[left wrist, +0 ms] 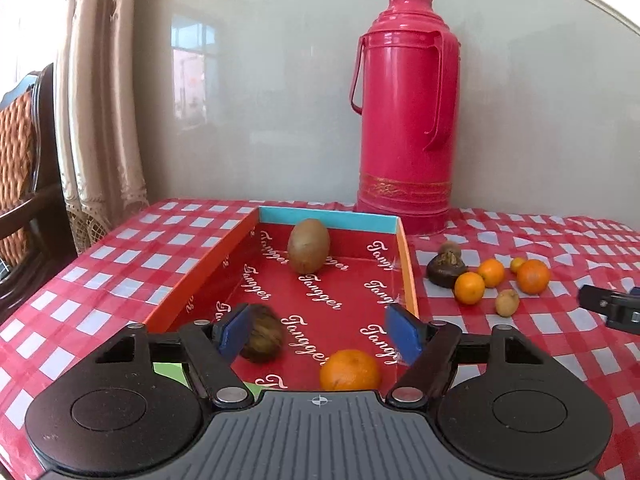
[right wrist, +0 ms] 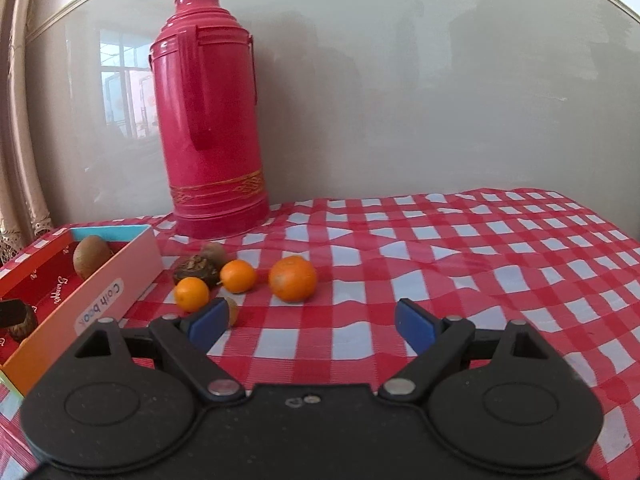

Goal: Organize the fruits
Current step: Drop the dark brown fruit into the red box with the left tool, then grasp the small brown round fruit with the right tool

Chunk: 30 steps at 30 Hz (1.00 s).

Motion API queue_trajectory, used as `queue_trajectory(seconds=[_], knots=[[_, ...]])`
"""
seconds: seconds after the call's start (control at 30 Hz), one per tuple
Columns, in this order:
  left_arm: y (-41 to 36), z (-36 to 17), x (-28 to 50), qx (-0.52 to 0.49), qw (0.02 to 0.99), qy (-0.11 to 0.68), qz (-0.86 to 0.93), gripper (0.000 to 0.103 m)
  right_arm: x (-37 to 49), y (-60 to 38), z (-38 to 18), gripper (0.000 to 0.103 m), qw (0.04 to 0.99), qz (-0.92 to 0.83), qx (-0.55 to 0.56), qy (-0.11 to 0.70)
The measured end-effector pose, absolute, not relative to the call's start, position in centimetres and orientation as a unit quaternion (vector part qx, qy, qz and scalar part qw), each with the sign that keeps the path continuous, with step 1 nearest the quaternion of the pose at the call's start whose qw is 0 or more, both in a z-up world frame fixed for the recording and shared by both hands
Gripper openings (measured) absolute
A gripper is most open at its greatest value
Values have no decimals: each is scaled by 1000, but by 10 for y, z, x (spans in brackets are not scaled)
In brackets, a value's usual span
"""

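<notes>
A red cardboard box (left wrist: pixel 240 248) lies on the checked tablecloth. In it are a brown kiwi (left wrist: pixel 309 251), an orange (left wrist: pixel 350 370) and a blurred brown kiwi (left wrist: pixel 262 334) beside my left finger pad. My left gripper (left wrist: pixel 318 334) is open above the box. My right gripper (right wrist: pixel 312 322) is open and empty above the cloth. The box (right wrist: pixel 100 280) also shows at the left of the right wrist view. Right of the box lie a larger orange (right wrist: pixel 293 279), two small oranges (right wrist: pixel 238 276) (right wrist: pixel 192 294), a dark fruit (right wrist: pixel 196 270) and a small tan fruit (right wrist: pixel 231 309).
A tall red thermos (left wrist: pixel 406 120) stands behind the box against the wall; it also shows in the right wrist view (right wrist: pixel 210 120). A curtain (left wrist: pixel 100 100) and a wooden chair (left wrist: pixel 24 184) are at the left. The table's left edge is close to the box.
</notes>
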<state>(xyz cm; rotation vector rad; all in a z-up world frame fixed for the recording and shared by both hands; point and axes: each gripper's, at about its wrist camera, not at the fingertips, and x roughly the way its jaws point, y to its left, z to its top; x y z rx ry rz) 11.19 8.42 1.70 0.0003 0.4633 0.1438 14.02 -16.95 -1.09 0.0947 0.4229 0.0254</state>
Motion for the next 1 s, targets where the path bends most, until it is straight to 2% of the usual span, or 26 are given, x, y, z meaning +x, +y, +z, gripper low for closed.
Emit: queue_trajectory(seconds=[0.37, 0.5, 0.7, 0.77, 0.9, 1.0], knots=[[97, 20, 106, -6, 973, 206, 100, 73, 146, -153, -10, 84, 977, 28, 25, 210], [105, 19, 104, -6, 974, 196, 114, 74, 150, -149, -11, 81, 976, 40, 21, 212], [127, 19, 99, -4, 972, 183, 147, 92, 161, -135, -13, 80, 975, 51, -17, 216], [137, 19, 97, -10, 971, 181, 158, 102, 165, -131, -16, 81, 973, 60, -17, 221], [160, 16, 93, -24, 967, 181, 180, 103, 175, -121, -19, 80, 969, 69, -22, 236], [176, 12, 90, -24, 963, 186, 193, 103, 182, -112, -21, 70, 966, 77, -26, 247]])
